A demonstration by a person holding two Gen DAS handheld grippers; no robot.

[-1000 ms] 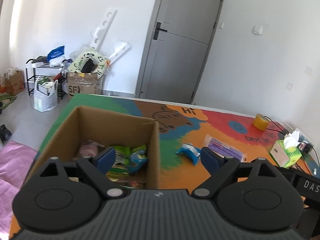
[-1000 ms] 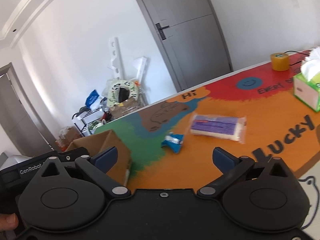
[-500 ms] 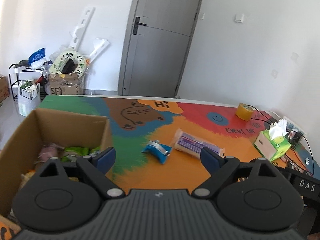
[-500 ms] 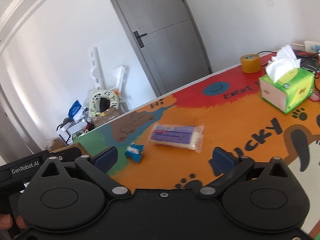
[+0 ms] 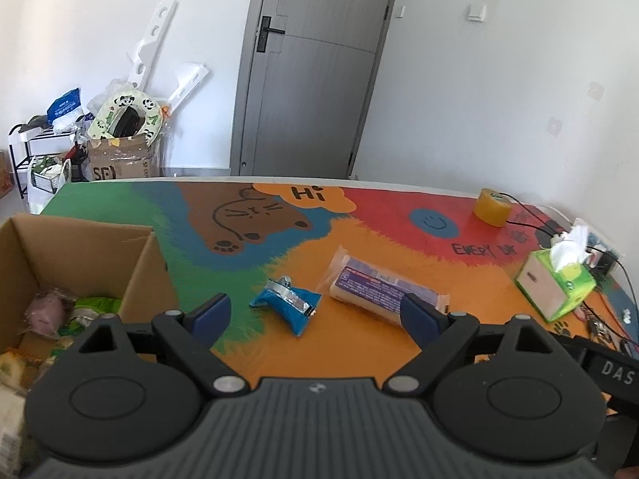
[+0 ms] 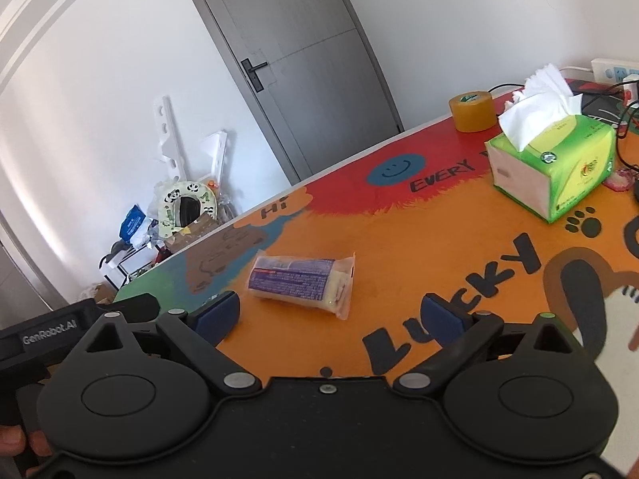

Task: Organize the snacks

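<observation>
A small blue snack packet [image 5: 286, 306] lies on the colourful table mat, just ahead of my open, empty left gripper [image 5: 315, 313]. A longer clear packet with a purple label [image 5: 381, 285] lies to its right; it also shows in the right wrist view [image 6: 303, 281], ahead of my open, empty right gripper [image 6: 331, 313]. An open cardboard box [image 5: 80, 247] at the left holds several snack packets [image 5: 76, 311]. The blue packet is hidden in the right wrist view.
A green tissue box [image 5: 559, 283] [image 6: 559, 159] and a yellow tape roll [image 5: 492, 207] [image 6: 473, 113] stand at the table's far right, with cables and a power strip [image 6: 611, 70] beyond. A grey door [image 5: 311, 72] and floor clutter [image 5: 120, 139] lie behind the table.
Both grippers have swung to the right. The left one moved off the box toward the two packets on the mat. The right one now faces the purple-labelled packet and tissue box.
</observation>
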